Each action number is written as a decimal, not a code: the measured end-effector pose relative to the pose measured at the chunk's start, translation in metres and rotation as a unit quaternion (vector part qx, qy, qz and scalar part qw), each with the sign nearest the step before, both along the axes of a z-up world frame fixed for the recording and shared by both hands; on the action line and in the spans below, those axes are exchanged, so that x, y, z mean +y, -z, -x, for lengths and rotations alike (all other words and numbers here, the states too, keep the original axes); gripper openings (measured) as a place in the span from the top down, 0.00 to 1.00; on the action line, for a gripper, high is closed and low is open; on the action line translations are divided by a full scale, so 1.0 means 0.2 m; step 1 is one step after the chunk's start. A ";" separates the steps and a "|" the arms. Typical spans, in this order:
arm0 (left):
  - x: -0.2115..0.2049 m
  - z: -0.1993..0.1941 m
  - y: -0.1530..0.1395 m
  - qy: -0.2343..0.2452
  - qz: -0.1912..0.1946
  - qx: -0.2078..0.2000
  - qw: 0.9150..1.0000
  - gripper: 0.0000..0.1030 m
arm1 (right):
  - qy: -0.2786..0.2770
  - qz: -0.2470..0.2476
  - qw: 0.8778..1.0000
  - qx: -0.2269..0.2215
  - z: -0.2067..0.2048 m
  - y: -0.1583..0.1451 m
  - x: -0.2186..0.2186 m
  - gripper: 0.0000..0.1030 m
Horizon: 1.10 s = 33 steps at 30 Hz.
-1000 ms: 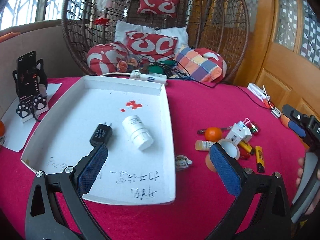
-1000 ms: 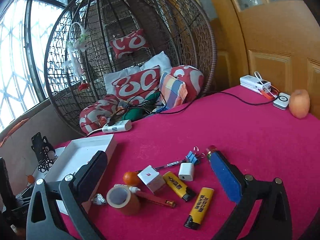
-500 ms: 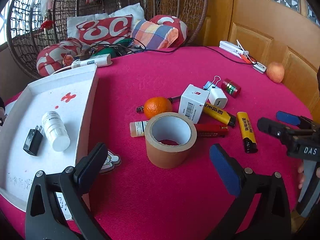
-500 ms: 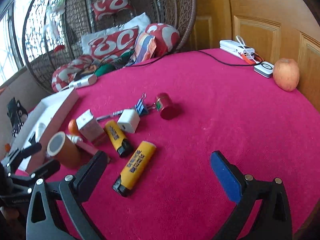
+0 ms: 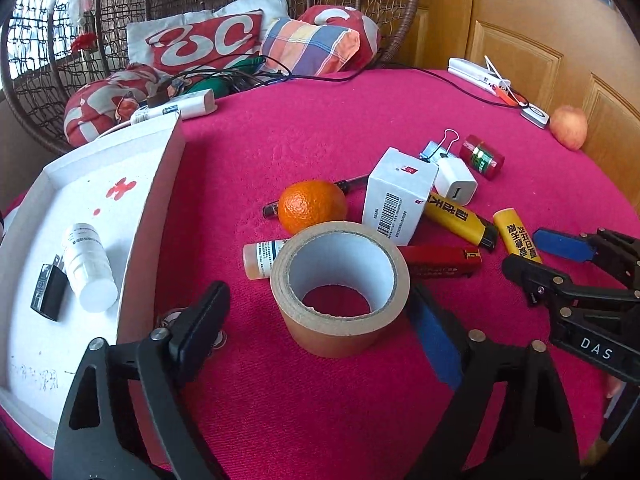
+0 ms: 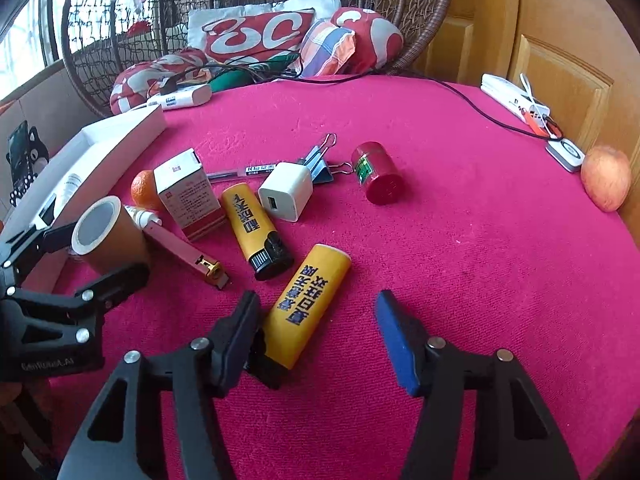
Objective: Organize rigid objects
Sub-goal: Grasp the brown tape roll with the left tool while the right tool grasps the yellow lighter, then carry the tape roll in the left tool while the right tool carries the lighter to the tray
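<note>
A brown tape roll (image 5: 340, 292) stands on the red tablecloth between the fingers of my left gripper (image 5: 320, 320). Its jaws are closing; the blue pad (image 5: 432, 336) is at the roll's right side, the black pad stays apart. A yellow lighter (image 6: 308, 304) lies between the fingers of my right gripper (image 6: 318, 332). These jaws are closing too, and the blue pad (image 6: 396, 340) is clear of the lighter. The white tray (image 5: 152, 216) at the left holds a white bottle (image 5: 88, 264) and a black charger (image 5: 48, 292).
Behind the roll lie an orange (image 5: 312, 204), a white box (image 5: 400, 196), a white charger cube (image 5: 456, 184), a red bottle (image 5: 482, 156), a second yellow lighter (image 5: 460, 220) and a red lighter (image 5: 444, 262). An apple (image 5: 568, 126) sits at the table's far right edge.
My left gripper swung from over the tray to the tape roll and its jaws narrowed. My right gripper sank down over the yellow lighter and its jaws narrowed a lot.
</note>
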<state>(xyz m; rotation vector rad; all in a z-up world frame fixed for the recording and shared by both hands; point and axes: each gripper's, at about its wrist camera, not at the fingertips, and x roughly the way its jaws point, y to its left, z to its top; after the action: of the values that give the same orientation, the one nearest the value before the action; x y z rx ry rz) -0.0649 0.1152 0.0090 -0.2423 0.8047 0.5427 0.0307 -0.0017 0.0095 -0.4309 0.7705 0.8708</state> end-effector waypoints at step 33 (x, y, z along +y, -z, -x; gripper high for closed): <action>-0.19 0.29 -0.37 0.021 -0.033 -0.113 0.993 0.49 | -0.007 -0.178 0.983 0.044 0.05 -0.37 -0.27 0.78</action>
<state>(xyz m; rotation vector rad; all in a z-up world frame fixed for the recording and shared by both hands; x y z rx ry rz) -0.1222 0.0765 0.0833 -0.2216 0.5704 0.4920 0.0207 -0.0551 0.0833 -0.0818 0.6743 1.0230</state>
